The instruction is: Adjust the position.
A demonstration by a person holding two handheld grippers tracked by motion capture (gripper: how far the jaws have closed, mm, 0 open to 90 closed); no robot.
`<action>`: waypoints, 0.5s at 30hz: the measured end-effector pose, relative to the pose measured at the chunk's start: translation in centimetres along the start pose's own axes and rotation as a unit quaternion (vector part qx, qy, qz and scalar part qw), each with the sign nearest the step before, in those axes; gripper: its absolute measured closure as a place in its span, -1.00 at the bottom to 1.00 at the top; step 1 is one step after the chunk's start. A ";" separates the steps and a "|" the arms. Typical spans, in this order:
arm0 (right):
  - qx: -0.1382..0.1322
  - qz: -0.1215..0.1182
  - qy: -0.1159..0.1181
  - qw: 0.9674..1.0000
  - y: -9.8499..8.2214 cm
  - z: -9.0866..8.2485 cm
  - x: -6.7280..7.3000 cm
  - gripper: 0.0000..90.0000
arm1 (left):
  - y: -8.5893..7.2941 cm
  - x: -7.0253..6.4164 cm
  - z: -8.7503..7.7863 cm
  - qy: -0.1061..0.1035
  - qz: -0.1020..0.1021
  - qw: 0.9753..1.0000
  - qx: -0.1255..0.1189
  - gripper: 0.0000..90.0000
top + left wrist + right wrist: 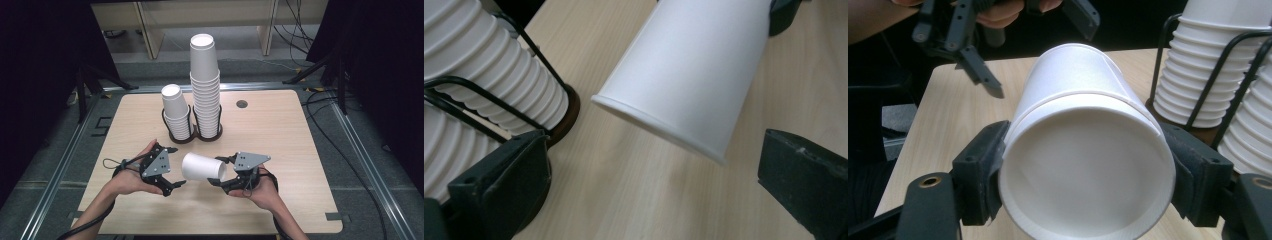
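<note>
A white paper cup [202,167] hangs level just above the wooden table [280,135], near its front edge. My right gripper [217,171] is shut on it; in the right gripper view both pads [983,170] press the sides of the cup [1088,165]. The rimmed end of the cup [689,75] points at my left gripper [176,166], which stands open just to the cup's left. Nothing lies between the left gripper's [654,190] jaws. The left gripper [1043,60] also shows beyond the cup in the right gripper view.
Two black wire holders stand side by side at mid-table. One holds a tall stack of white cups [205,80], the other a short stack [175,112]. A round hole [242,104] sits in the tabletop behind them. Cables trail on the floor at the right.
</note>
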State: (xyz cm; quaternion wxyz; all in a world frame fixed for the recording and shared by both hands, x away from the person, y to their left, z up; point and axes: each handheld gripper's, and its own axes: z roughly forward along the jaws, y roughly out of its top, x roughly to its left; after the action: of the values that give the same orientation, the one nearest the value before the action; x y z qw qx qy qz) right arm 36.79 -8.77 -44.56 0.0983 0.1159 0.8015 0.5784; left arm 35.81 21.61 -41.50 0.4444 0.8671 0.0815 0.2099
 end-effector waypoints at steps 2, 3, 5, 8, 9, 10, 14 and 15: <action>-0.011 -0.008 -0.003 1.000 -0.1 -0.2 -0.1 -0.40 | -0.6 -0.3 0.1 0.005 -0.023 0.999 -0.038 -1.00; -0.009 0.007 -0.002 1.000 -0.2 -0.3 0.1 -0.40 | -0.9 -0.4 0.1 0.007 -0.033 0.998 -0.051 -1.00; -0.012 0.006 0.000 1.000 -0.4 -0.5 0.0 -0.40 | -1.5 -0.8 0.2 0.009 -0.054 0.996 -0.075 -1.00; -0.018 0.011 -0.003 1.000 -0.7 -0.7 0.0 -0.40 | -2.3 -1.3 0.4 0.011 -0.073 0.993 -0.094 -1.00; -0.025 0.022 0.011 0.999 -0.7 -0.6 0.0 -0.40 | -2.4 -1.4 0.4 0.011 -0.080 0.992 -0.100 -1.00; -0.023 0.020 0.010 0.999 -0.8 -0.7 0.0 -0.40 | -2.7 -1.5 0.5 0.010 -0.090 0.990 -0.105 -1.00; -0.017 0.019 -0.001 1.000 -0.8 -1.0 -0.1 -0.40 | -3.3 -1.6 0.7 0.016 -0.117 0.986 -0.117 -1.00; -0.017 0.018 -0.003 1.000 -0.8 -1.0 -0.1 -0.40 | -3.5 -1.5 0.7 0.015 -0.114 0.987 -0.115 -1.00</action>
State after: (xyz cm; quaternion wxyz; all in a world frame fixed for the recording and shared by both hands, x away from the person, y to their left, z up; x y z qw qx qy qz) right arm 36.50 -9.94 -45.01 0.0918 0.1304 0.7889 0.5935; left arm 34.90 22.62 -45.12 0.5609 0.7921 0.1616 0.1785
